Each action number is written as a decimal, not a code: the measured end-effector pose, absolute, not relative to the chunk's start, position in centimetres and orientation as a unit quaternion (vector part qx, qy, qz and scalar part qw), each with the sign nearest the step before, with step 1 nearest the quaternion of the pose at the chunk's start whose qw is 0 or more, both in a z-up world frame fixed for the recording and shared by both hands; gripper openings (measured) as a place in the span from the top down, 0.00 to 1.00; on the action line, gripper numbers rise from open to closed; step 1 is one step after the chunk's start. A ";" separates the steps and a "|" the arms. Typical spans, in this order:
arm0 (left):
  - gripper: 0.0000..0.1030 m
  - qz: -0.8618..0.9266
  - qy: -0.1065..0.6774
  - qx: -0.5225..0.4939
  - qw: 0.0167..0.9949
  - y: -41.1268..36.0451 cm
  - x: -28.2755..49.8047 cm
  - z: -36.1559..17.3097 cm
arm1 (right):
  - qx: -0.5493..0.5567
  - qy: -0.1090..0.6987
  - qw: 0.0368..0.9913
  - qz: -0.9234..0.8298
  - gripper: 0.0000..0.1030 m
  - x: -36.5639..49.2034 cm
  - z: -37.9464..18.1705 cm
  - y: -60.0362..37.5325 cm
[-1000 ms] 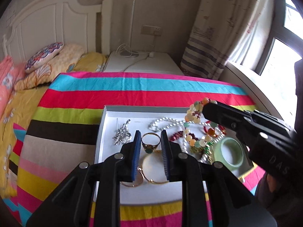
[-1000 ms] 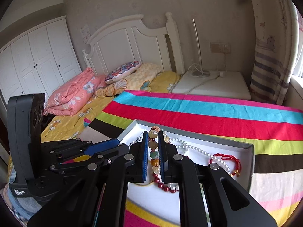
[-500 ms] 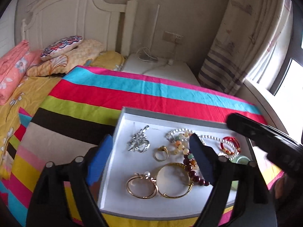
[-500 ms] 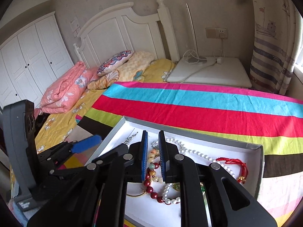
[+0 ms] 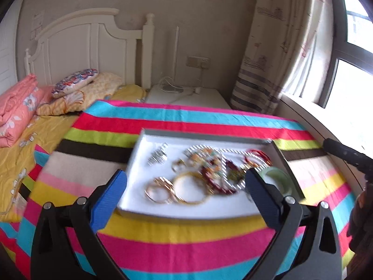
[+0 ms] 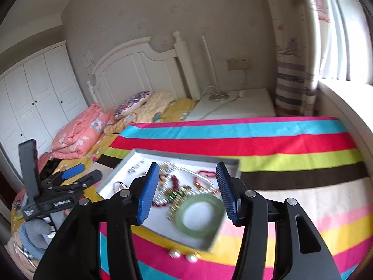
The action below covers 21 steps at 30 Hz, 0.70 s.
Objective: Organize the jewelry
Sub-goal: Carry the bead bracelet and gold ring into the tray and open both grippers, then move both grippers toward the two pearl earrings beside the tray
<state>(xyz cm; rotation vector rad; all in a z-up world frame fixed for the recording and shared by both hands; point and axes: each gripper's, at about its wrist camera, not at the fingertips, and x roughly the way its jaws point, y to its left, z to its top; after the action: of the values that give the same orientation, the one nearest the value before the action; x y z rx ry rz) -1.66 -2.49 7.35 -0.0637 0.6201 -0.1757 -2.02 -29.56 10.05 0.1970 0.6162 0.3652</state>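
Note:
A white tray with a grey rim (image 5: 200, 135) (image 6: 177, 156) lies on the striped blanket and holds a heap of jewelry. In it are a silver brooch (image 5: 157, 156), gold bangles (image 5: 186, 189), bead bracelets (image 5: 209, 161), a pearl necklace (image 5: 233, 163) and a green jade bangle (image 5: 277, 175) (image 6: 200, 214). My left gripper (image 5: 185, 175) (image 6: 81, 175) hovers short of the tray's near edge, its jaws opening wide with nothing between them. My right gripper (image 6: 187, 166) hangs above the tray's right end, jaws opening and bare. Two pearl earrings (image 6: 183, 255) lie on the blanket beside the tray.
The striped blanket (image 5: 186, 240) covers the near surface. Behind it are a bed with pillows (image 5: 74, 84), a pink quilt (image 5: 16, 107) and a white headboard (image 5: 93, 46). A white nightstand (image 5: 186, 95) with cables, a curtain (image 5: 268, 58) and a window stand at the back right.
Both grippers have opened and drawn back from the tray. The bead bracelet that the right gripper held now lies in the tray, and the left jaws no longer frame the gold ring.

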 end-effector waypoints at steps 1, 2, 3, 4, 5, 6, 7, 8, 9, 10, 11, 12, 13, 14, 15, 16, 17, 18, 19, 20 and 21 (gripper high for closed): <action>0.03 -0.094 0.309 -0.031 0.946 -2.9 -2.3 7.0 | 0.094 0.306 0.932 0.172 0.51 -2.7 9.6 -30.1; 0.03 -0.103 0.315 -0.028 0.943 -3.5 -3.0 6.5 | 0.094 0.313 0.930 0.166 0.51 -3.2 9.0 -30.5; 0.03 -0.110 0.322 -0.025 0.940 -3.9 -3.5 6.0 | 0.097 0.320 0.929 0.159 0.51 -3.9 8.4 -30.9; 0.03 -0.117 0.330 -0.018 0.936 -4.4 -4.0 5.6 | 0.102 0.324 0.928 0.155 0.51 -4.5 7.8 -31.2; 0.03 -0.123 0.337 -0.012 0.933 -4.8 -4.4 5.1 | 0.110 0.328 0.926 0.154 0.51 -5.1 7.2 -31.6; 0.03 -0.126 0.344 -0.006 0.930 -5.3 -4.7 4.6 | 0.119 0.330 0.924 0.153 0.51 -5.5 6.7 -31.9; 0.03 -0.128 0.350 0.001 0.928 -5.6 -5.1 4.1 | 0.127 0.333 0.922 0.150 0.51 -5.9 6.3 -32.1; 0.03 -0.131 0.358 0.011 0.924 -6.1 -5.5 3.6 | 0.133 0.336 0.921 0.147 0.51 -6.3 5.8 -32.4; 0.03 -0.132 0.363 0.019 0.922 -6.4 -5.7 3.2 | 0.136 0.342 0.919 0.144 0.51 -6.7 5.3 -32.4; 0.03 -0.132 0.366 0.026 0.921 -6.7 -5.9 2.7 | 0.135 0.349 0.916 0.142 0.51 -6.9 4.9 -32.4; 0.03 -0.132 0.370 0.031 0.919 -6.9 -6.2 2.2 | 0.129 0.360 0.913 0.142 0.51 -7.1 4.5 -32.1; 0.03 -0.131 0.379 0.035 0.915 -7.0 -6.2 1.8 | 0.118 0.374 0.909 0.143 0.51 -7.0 4.0 -31.7; 0.03 -0.129 0.386 0.038 0.913 -7.0 -6.2 1.4 | 0.105 0.387 0.905 0.143 0.51 -6.9 3.7 -31.2; 0.03 -0.124 0.386 0.036 0.914 -6.9 -6.2 1.4 | 0.084 0.400 0.902 0.138 0.51 -6.8 3.3 -30.5; 0.03 -0.121 0.385 0.029 0.914 -6.6 -6.2 1.3 | 0.065 0.403 0.903 0.133 0.51 -6.9 3.1 -29.9; 0.03 -0.122 0.387 0.024 0.914 -6.4 -6.0 1.2 | 0.052 0.404 0.904 0.131 0.51 -7.0 3.0 -29.3; 0.03 -0.124 0.393 0.018 0.911 -6.2 -5.7 1.1 | 0.045 0.405 0.904 0.132 0.51 -7.1 2.8 -28.9; 0.03 -0.125 0.399 0.012 0.908 -6.0 -5.6 0.9 | 0.040 0.405 0.904 0.134 0.51 -7.2 2.7 -28.5; 0.03 -0.123 0.406 0.006 0.906 -5.8 -5.3 0.8 | 0.036 0.405 0.903 0.137 0.51 -7.2 2.6 -28.1; 0.03 -0.114 0.414 0.002 0.903 -5.6 -5.0 0.6 | 0.031 0.407 0.902 0.139 0.51 -7.2 2.5 -27.7; 0.03 -0.106 0.422 0.000 0.900 -5.4 -4.6 0.5 | 0.022 0.411 0.901 0.137 0.52 -7.1 2.3 -27.3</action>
<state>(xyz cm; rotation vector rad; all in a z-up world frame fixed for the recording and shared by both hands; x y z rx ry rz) -4.62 -5.37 0.45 -0.0009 0.8739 -0.2201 -7.13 -27.29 2.29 0.0446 0.8499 0.2837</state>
